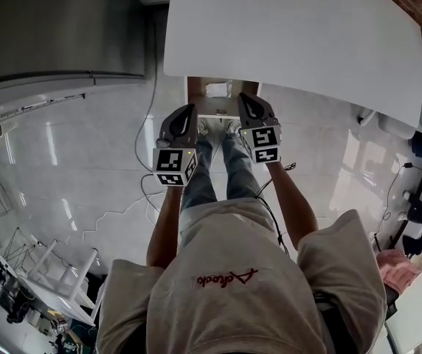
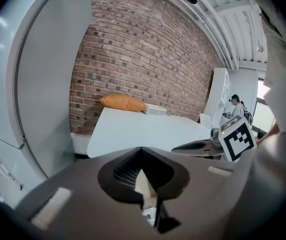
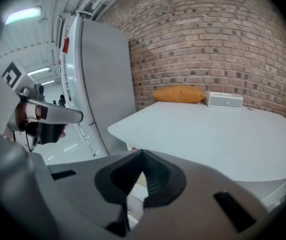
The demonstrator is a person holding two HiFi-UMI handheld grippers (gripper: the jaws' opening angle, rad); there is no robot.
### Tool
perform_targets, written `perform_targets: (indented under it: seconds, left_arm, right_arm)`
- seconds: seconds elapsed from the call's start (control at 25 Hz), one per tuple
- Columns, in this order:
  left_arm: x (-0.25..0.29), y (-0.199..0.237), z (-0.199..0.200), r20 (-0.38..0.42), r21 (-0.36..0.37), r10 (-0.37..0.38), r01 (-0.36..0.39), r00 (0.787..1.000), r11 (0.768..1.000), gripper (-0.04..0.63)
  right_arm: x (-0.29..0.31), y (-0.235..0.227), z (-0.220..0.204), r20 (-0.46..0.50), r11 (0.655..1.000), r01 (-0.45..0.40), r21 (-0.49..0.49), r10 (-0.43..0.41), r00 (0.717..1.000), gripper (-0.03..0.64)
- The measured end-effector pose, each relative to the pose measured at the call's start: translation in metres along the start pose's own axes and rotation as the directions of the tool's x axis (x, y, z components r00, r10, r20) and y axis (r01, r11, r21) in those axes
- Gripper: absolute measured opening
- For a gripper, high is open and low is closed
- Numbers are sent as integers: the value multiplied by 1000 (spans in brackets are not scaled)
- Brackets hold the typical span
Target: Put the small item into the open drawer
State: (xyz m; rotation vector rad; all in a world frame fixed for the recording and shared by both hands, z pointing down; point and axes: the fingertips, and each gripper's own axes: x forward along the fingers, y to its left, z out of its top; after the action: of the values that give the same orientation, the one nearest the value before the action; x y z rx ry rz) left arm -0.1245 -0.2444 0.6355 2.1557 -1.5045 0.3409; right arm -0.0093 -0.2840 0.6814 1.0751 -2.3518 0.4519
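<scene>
I stand in front of a white table (image 1: 292, 35). Under its near edge is a small brown-sided drawer unit (image 1: 215, 102), open at the top with something pale inside that I cannot make out. My left gripper (image 1: 192, 109) and right gripper (image 1: 242, 98) hang side by side just before it, above the person's shoes. Both have their jaws closed tip to tip with nothing between them. In the left gripper view the jaws (image 2: 141, 149) meet over the pale unit; in the right gripper view (image 3: 142, 151) likewise. No small item is identifiable.
An orange cushion (image 2: 123, 102) and a white box (image 2: 155, 110) lie at the table's far end against a brick wall. A tall grey refrigerator (image 1: 56, 28) stands to the left. Cables (image 1: 148, 183) trail over the glossy tiled floor. Racks and clutter sit at the lower left and right.
</scene>
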Motion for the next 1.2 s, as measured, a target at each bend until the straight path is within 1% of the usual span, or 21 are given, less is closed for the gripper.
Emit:
perform_targets:
  seconds: [0.2, 0.44, 0.8, 1.2]
  left_arm:
    - [3, -1, 13, 24, -3, -4, 4, 1000, 1000, 9]
    - [8, -20, 35, 51, 28, -21, 20, 998, 999, 9]
    - [12, -16, 101, 145, 105, -26, 11, 989, 994, 9]
    - [11, -15, 177, 253, 172, -44, 0, 966, 985, 9]
  right_arm:
    - [-19, -3, 26, 56, 1000, 18, 15, -19, 998, 12]
    - [-42, -18, 51, 112, 999, 51, 17, -52, 992, 12]
    - [-62, -38, 112, 236, 994, 113, -1, -110, 966, 11]
    - [-89, -57, 176, 348, 983, 181, -16, -164, 923, 12]
